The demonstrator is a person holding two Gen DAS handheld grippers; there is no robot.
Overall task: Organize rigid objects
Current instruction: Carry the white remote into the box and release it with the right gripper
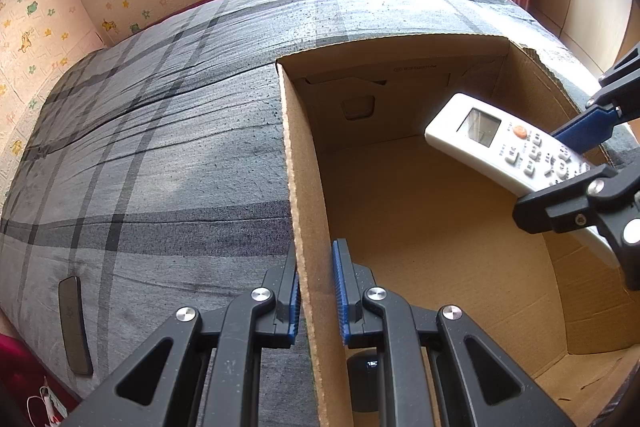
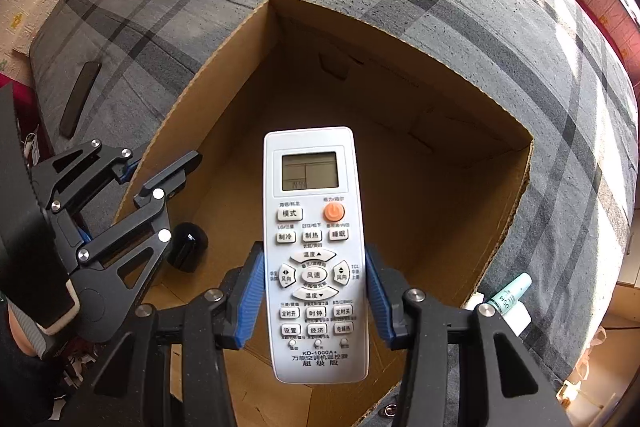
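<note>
My right gripper is shut on a white air-conditioner remote and holds it above the open cardboard box. The remote also shows in the left wrist view, with the right gripper around it. My left gripper is shut on the box's left wall, one finger outside and one inside; it shows at the left in the right wrist view. A small black round object lies on the box floor near the left gripper.
The box stands on a grey plaid bed cover. A dark flat remote lies on the cover at the left, also in the right wrist view. A pale green tube lies right of the box.
</note>
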